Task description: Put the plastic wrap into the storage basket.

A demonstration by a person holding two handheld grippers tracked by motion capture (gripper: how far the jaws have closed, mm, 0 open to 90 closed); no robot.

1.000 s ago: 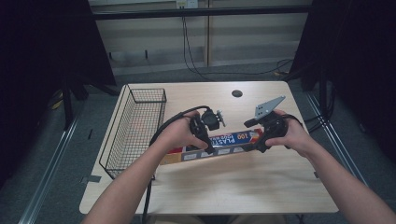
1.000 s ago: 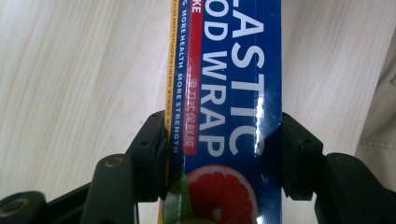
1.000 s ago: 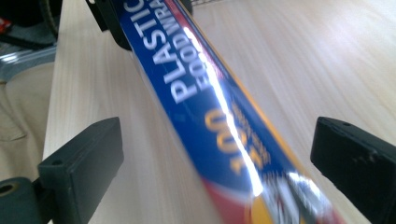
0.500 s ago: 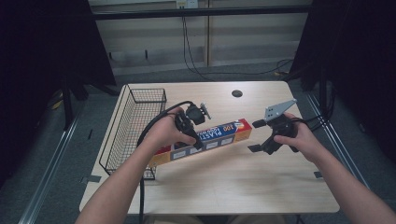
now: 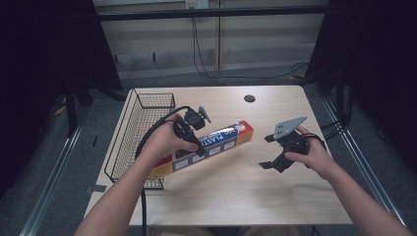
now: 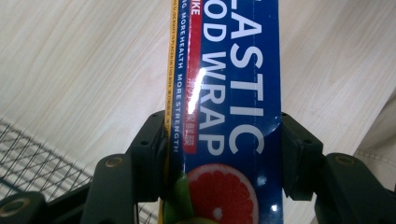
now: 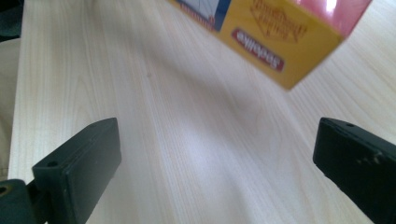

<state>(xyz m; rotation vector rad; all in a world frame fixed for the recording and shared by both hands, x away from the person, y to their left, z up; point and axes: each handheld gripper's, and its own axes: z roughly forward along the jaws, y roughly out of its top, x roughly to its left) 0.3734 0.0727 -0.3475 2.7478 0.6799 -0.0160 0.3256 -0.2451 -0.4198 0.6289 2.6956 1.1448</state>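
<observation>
A long plastic wrap box point(image 5: 227, 137), blue, red and yellow, hangs tilted over the table with its right end higher. My left gripper point(image 5: 189, 142) is shut on it near the middle. In the left gripper view both black jaws press the box point(image 6: 233, 84) from either side, and the gripper point(image 6: 223, 140) looks along its printed face. My right gripper point(image 5: 268, 151) stands open to the right of the box, apart from it. From the right gripper point(image 7: 217, 161) I see the yellow end of the box point(image 7: 280, 42) up ahead, with bare wood between the jaws.
A black wire basket point(image 5: 129, 142) stands on the left part of the light wooden table point(image 5: 236, 196), and its mesh point(image 6: 32, 161) lies just beside the left gripper. A round cable hole point(image 5: 249, 98) sits near the table's far edge. Cables trail on the floor behind.
The right gripper has come off the box's right end and drawn back to the right. The left gripper has carried the box left toward the basket and tilted it.
</observation>
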